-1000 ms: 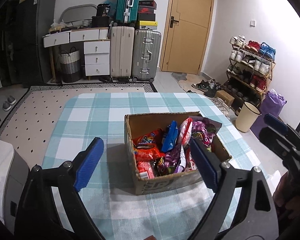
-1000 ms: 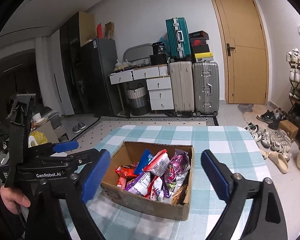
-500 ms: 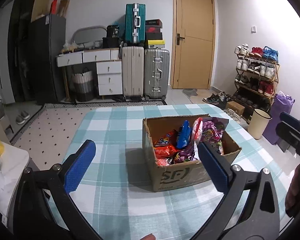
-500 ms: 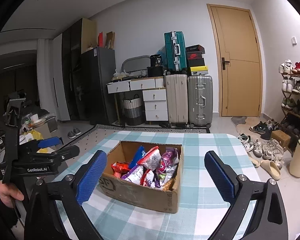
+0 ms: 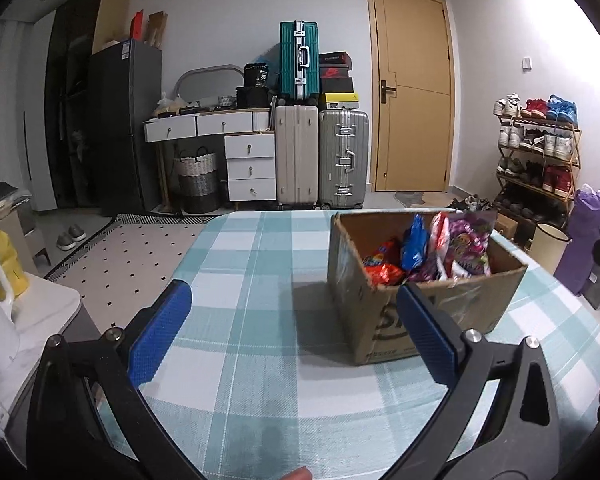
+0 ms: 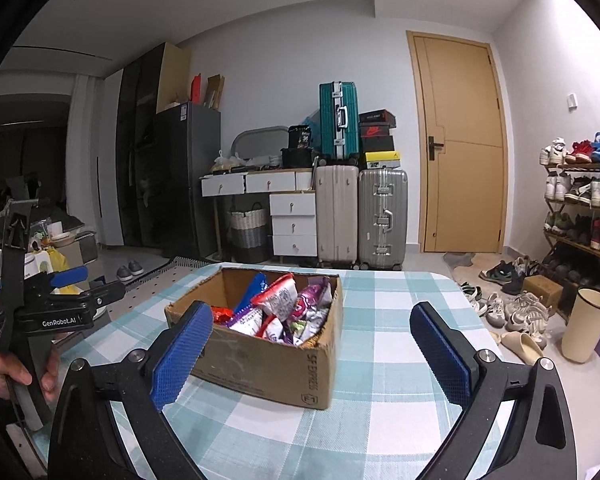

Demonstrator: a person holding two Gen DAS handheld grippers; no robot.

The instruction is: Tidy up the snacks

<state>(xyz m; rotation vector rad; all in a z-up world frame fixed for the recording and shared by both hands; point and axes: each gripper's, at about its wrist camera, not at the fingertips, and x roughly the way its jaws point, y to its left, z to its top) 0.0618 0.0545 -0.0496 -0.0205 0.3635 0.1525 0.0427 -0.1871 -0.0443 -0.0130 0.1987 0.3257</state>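
A brown corrugated cardboard box (image 6: 260,344) stands open on the table with the teal-and-white checked cloth (image 5: 252,320), and the snacks sit inside it: a loose heap of glossy foil packets (image 6: 278,312) in red, blue, purple and white, some upright, some leaning on each other. No packet shows on the cloth around the box in either view.

The left gripper (image 5: 292,336) is held back from the box, low over the cloth, its 2 blue-padded jaws spread wide with nothing between them. The right gripper (image 6: 312,348) also hangs short of the box, jaws spread wide and bare. In the right wrist view a hand (image 6: 4,368) grips the left tool's handle at the table's near edge.

This scene fits 2 stages: packets gathered into the box as the wanted result, or packets waiting in the box to be sorted out. The pictures do not settle which. Both grippers are clear of the box and neither is committed to a packet. Any grasp here would call for care: the packets overlap, are slippery and crush easily, so 1 would need singling out by a free edge.
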